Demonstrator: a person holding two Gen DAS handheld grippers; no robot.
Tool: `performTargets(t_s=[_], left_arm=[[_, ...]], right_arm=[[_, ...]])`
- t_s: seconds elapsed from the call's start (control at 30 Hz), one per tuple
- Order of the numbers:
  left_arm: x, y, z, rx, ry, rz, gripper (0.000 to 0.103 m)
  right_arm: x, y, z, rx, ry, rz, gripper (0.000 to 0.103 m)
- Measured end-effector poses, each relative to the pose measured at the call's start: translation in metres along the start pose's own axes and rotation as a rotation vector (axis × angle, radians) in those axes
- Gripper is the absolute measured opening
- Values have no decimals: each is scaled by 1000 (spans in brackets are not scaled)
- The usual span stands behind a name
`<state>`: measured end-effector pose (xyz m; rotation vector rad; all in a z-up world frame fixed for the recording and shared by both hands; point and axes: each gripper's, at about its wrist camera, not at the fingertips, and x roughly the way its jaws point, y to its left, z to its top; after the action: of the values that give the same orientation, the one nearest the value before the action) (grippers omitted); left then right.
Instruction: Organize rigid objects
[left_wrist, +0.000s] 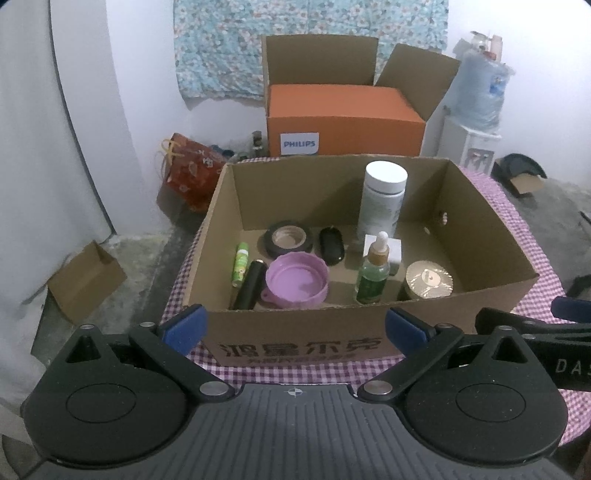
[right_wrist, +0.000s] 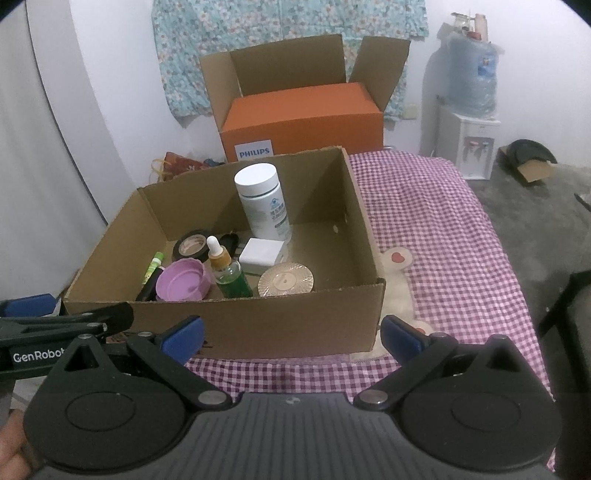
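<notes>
An open cardboard box (left_wrist: 295, 341) (right_wrist: 258, 328) stands on a purple checked cloth (right_wrist: 443, 229). Inside it are a tall white bottle (left_wrist: 384, 199) (right_wrist: 263, 206), a green dropper bottle (left_wrist: 373, 273) (right_wrist: 227, 271), a purple lid (left_wrist: 295, 278) (right_wrist: 181, 284), a black tape roll (left_wrist: 290, 238), a gold round tin (left_wrist: 429, 283) (right_wrist: 285, 283), a white cube (right_wrist: 260, 255), a black tube (left_wrist: 249, 290), a green stick (left_wrist: 240, 264) and a black oval item (left_wrist: 331, 245). My left gripper (left_wrist: 295, 326) is open and empty before the box's front wall. My right gripper (right_wrist: 291, 334) is open and empty at the box's front right corner.
An orange Philips box (left_wrist: 343, 122) (right_wrist: 303, 122) sits inside an open carton behind. A water dispenser (right_wrist: 471, 107) stands at the back right. A red gift bag (left_wrist: 188, 171) and a small carton (left_wrist: 85, 280) lie on the floor at the left.
</notes>
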<state>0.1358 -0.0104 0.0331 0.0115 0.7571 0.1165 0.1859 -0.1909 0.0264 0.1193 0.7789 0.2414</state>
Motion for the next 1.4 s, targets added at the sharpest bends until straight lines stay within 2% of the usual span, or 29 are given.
performTargets(t_s=[1.4], left_arm=[[2,8,1,-14,8,2,103]], right_arm=[[1,9,7,-51,-11,-17,103]])
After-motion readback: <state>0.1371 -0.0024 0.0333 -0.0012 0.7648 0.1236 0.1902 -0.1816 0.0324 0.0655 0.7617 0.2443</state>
